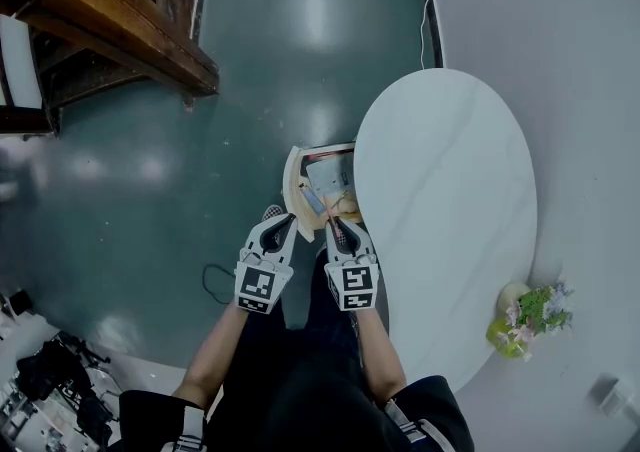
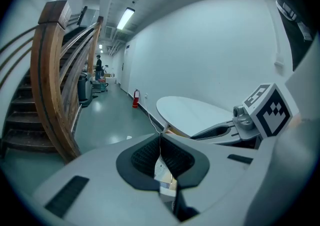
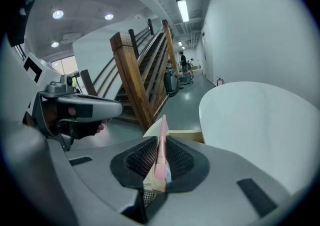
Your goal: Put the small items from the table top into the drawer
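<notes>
While left gripper (image 1: 282,225) jaws meet with nothing between, right gripper (image 1: 336,229) clamps pink stick (image 3: 161,144) over open drawer (image 1: 291,180), table (image 1: 450,180) edge.

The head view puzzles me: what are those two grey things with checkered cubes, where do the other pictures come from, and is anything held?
A person holds a grey two-jaw tool in each hand. The head view is from a camera on the person's head, looking down at the left tool and right tool; the cubes are part of them. The other pictures come from cameras riding on each tool, looking along its jaws. Below is a white oval table top with a small pot of flowers, and an open light wooden drawer juts from under it. The right tool grips a thin pink stick; the left tool's jaws are together, empty.
</notes>
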Demonstrator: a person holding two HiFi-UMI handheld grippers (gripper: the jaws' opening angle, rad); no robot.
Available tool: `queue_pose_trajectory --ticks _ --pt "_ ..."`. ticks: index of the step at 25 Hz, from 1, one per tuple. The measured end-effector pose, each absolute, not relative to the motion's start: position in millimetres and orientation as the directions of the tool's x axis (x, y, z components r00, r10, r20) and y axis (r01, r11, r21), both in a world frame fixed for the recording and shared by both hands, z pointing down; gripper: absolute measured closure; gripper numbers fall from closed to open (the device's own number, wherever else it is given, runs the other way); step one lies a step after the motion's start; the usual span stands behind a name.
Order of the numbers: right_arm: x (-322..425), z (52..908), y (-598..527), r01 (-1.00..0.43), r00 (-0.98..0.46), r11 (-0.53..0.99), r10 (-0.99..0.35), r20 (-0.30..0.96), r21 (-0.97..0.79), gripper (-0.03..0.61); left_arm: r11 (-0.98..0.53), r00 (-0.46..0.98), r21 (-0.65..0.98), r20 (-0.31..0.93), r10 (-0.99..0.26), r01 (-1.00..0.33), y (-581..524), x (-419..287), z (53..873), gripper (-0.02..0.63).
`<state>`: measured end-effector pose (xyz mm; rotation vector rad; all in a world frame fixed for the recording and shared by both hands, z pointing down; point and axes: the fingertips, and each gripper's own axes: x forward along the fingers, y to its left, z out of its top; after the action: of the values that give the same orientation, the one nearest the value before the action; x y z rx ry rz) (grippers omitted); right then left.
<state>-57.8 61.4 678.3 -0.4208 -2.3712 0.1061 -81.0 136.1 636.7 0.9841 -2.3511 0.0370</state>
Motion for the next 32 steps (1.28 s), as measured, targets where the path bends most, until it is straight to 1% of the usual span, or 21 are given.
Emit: queue_pose_trajectory --ticks 9,23,32 --pt "-81 707 69 0.298 -0.677 0.94 0.331 0.658 -0.165 0.506 0.728 -0.556 0.186 0.53 -0.64 -0.661 138 -87 639 0.592" --pt "-99 782 73 0.251 -0.615 0.952 0.296 0.731 -0.174 0.506 0.739 -0.561 0.192 0.538 -0.629 -0.646 148 -92 647 0.592" --pt "-104 811 72 0.251 -0.581 0.954 0.282 0.763 -0.162 0.506 0.741 -0.556 0.201 0.544 -0.629 -0.641 153 -90 653 0.592"
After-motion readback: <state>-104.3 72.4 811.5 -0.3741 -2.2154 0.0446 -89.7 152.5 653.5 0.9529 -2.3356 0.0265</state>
